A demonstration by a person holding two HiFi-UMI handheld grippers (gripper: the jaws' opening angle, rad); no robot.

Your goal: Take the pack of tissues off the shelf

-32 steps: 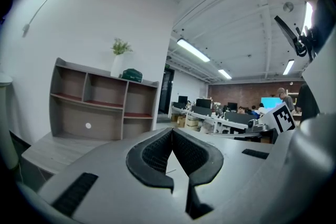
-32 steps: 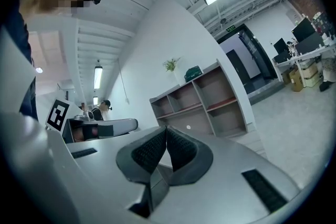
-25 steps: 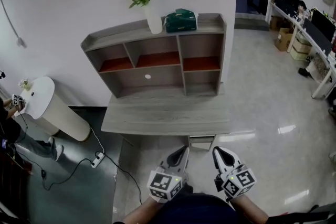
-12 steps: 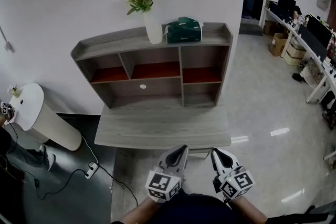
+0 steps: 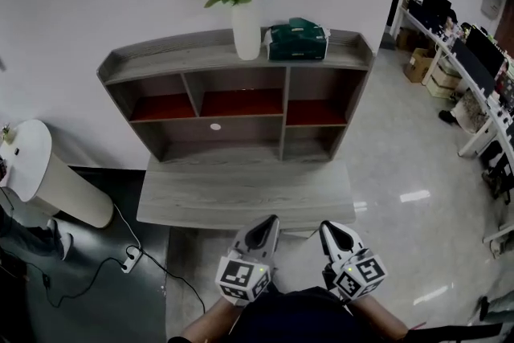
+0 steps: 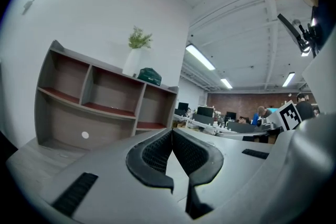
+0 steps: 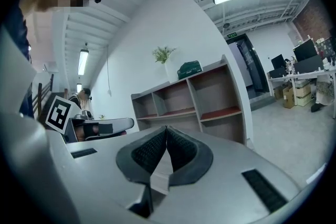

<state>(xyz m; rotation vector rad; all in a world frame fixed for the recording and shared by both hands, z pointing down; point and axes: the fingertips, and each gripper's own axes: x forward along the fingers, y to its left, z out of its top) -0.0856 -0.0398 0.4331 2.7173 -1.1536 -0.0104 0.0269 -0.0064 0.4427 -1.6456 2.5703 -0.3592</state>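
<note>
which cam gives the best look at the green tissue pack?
Head view: the pack of tissues sits unobstructed on top of the shelf, just right of the vase. Both gripper views show it only as a small, distant green shape up there.

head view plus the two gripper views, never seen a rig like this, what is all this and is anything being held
There is no robot here: a person holds a two-jaw hand tool in each hand, the left gripper and the right gripper. The head view comes from a camera on the person's head, looking down. Each gripper view comes from a camera riding on that gripper, looking along its jaws. Ahead stands a wooden shelf over a desk top. On the shelf's top board a green pack of tissues sits beside a white vase of flowers. Both grippers are shut and hold nothing, well short of the shelf.
</note>
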